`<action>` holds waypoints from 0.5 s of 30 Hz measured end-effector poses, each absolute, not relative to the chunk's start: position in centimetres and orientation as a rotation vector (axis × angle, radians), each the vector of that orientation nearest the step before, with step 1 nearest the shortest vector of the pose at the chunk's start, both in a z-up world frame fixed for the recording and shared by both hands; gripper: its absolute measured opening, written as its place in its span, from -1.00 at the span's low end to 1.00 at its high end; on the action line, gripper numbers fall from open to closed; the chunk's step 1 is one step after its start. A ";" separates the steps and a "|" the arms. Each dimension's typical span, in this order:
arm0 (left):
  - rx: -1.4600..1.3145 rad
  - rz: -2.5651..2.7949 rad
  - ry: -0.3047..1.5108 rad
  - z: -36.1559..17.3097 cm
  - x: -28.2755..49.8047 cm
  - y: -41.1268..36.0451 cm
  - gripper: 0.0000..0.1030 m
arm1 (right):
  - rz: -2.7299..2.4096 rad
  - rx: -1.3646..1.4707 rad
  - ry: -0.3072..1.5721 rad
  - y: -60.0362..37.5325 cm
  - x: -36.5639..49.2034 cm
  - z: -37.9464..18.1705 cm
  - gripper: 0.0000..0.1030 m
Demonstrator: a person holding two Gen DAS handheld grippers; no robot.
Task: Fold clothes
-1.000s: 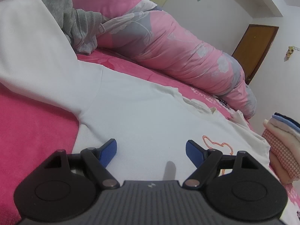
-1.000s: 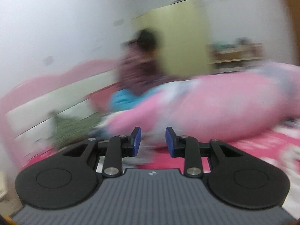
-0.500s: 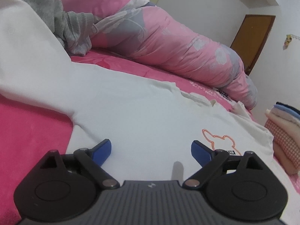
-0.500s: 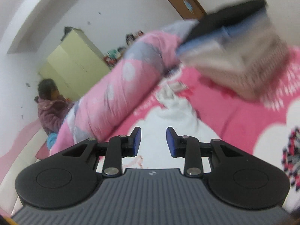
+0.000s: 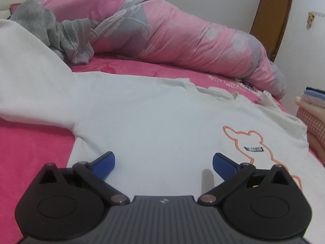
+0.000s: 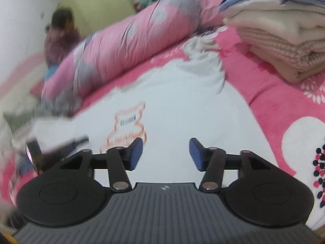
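Pink bed point(image 5: 30, 152): one white shirt point(image 5: 152, 118), one folded stack point(image 6: 284, 40); both tools opening, nothing between: left tool point(image 5: 163, 163), right tool point(image 6: 165, 152).

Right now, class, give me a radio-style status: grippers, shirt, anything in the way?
Left gripper and right gripper both opening, nothing between fingers. White shirt flat on bed, unfolded. Folded stack beside it, clear of shirt.

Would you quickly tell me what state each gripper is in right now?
Left gripper: jaws opening, wide, empty, above the white shirt.
Right gripper: jaws opening, empty, over the same shirt.
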State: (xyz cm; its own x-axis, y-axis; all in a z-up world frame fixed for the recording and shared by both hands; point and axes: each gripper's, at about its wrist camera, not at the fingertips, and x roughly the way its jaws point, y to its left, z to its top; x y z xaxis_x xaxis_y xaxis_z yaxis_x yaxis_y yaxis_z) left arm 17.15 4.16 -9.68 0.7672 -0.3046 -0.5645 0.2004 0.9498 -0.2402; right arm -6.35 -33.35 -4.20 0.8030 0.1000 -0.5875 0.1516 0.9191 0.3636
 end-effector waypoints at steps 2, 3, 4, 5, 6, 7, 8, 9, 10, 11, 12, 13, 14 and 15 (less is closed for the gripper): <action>-0.135 -0.262 0.648 -9.7 17.1 3.7 1.00 | -0.016 0.364 0.691 -32.4 -5.8 -4.9 0.16; -0.111 -0.253 0.652 -9.7 17.1 3.3 1.00 | -0.016 0.343 0.709 -32.0 -5.5 -5.3 0.17; -0.084 -0.244 0.657 -9.7 17.1 3.0 1.00 | -0.022 0.322 0.722 -31.6 -5.2 -5.6 0.21; -0.058 -0.236 0.662 -9.7 17.1 2.6 1.00 | -0.027 0.300 0.734 -31.2 -4.8 -6.0 0.26; -0.039 -0.231 0.666 -9.7 17.1 2.4 1.00 | -0.032 0.278 0.747 -30.7 -4.4 -6.3 0.29; -0.020 -0.226 0.670 -9.8 17.1 2.1 1.00 | -0.037 0.258 0.757 -30.3 -3.9 -6.6 0.32; -0.014 -0.225 0.671 -9.8 17.0 2.1 1.00 | -0.037 0.233 0.767 -29.9 -3.5 -6.9 0.37; -0.012 -0.224 0.672 -9.8 17.0 2.1 1.00 | -0.031 0.203 0.778 -29.3 -3.1 -7.3 0.41; -0.013 -0.224 0.672 -9.8 17.0 2.1 1.00 | -0.025 0.169 0.787 -28.7 -2.7 -7.7 0.51; -0.012 -0.224 0.673 -9.8 17.0 2.1 1.00 | -0.018 0.129 0.795 -28.0 -2.4 -8.1 0.58; -0.011 -0.223 0.675 -9.8 17.0 2.1 1.00 | -0.011 0.088 0.803 -27.3 -2.2 -8.6 0.60; -0.006 -0.221 0.674 -9.8 17.0 2.0 1.00 | -0.006 0.043 0.809 -26.6 -1.9 -9.0 0.63; -0.001 -0.219 0.676 -9.8 17.1 1.9 1.00 | -0.006 -0.008 0.813 -25.9 -1.7 -9.5 0.66; 0.005 -0.217 0.676 -9.8 17.0 1.8 1.00 | -0.009 -0.056 0.810 -25.3 -1.6 -10.0 0.69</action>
State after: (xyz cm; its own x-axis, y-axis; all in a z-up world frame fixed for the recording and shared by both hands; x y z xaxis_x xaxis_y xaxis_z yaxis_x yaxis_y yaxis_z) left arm 17.04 1.83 -9.79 0.7583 -0.1973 -0.6214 0.2006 0.9775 -0.0655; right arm -1.64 -25.25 -9.98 0.6895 -0.0294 -0.7237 -0.0134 0.9985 -0.0533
